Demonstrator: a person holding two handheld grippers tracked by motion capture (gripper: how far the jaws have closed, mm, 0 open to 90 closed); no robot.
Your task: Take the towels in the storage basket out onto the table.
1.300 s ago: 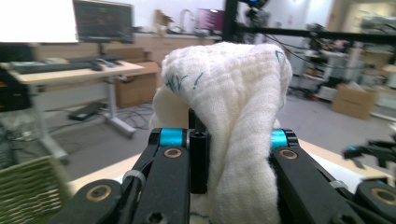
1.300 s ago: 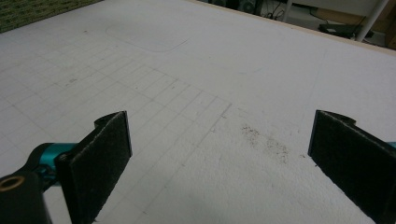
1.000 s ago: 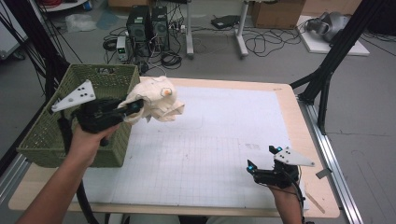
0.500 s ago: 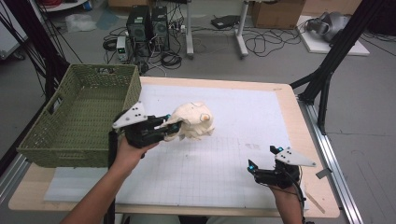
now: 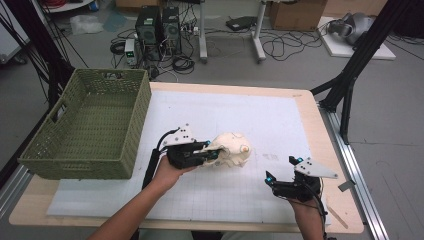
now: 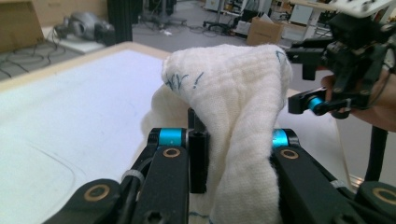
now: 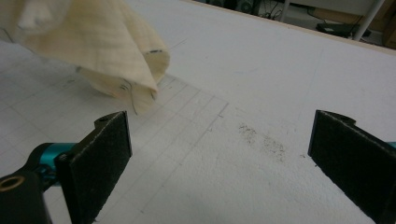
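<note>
The left gripper [image 5: 212, 151] is clamped on a cream cloth [image 5: 231, 149], its jaws drawn in narrow with the bunched fabric pressed between them. In the left gripper view the cloth [image 6: 233, 126] rises in a fold above the jaws and covers most of the right one. The cloth sits low over the white mat [image 5: 260, 120] on the desk [image 5: 320, 145], near the middle, right of the green basket [image 5: 90, 125]; whether its lower edge touches the mat cannot be told from the high view. In the right gripper view a corner of the cloth [image 7: 107, 51] hangs down to the mat at the far left.

The right gripper [image 5: 281, 169] rests near the right front edge of the desk, well apart from the cloth, its jaws spread wide with nothing between them. The left gripper view shows it [image 6: 345, 60] beyond the cloth, with part of the hand that holds it.

The gripped part of the cloth is hidden between the jaws, and its lower end is cut off at the bottom of the left gripper view. Blue pen marks [image 6: 184, 81] show on the fabric near the top of the fold, with more at its upper right edge; they look like handwriting but cannot be read. A grey smudge [image 7: 261, 140] marks the mat between the right gripper's jaws
</note>
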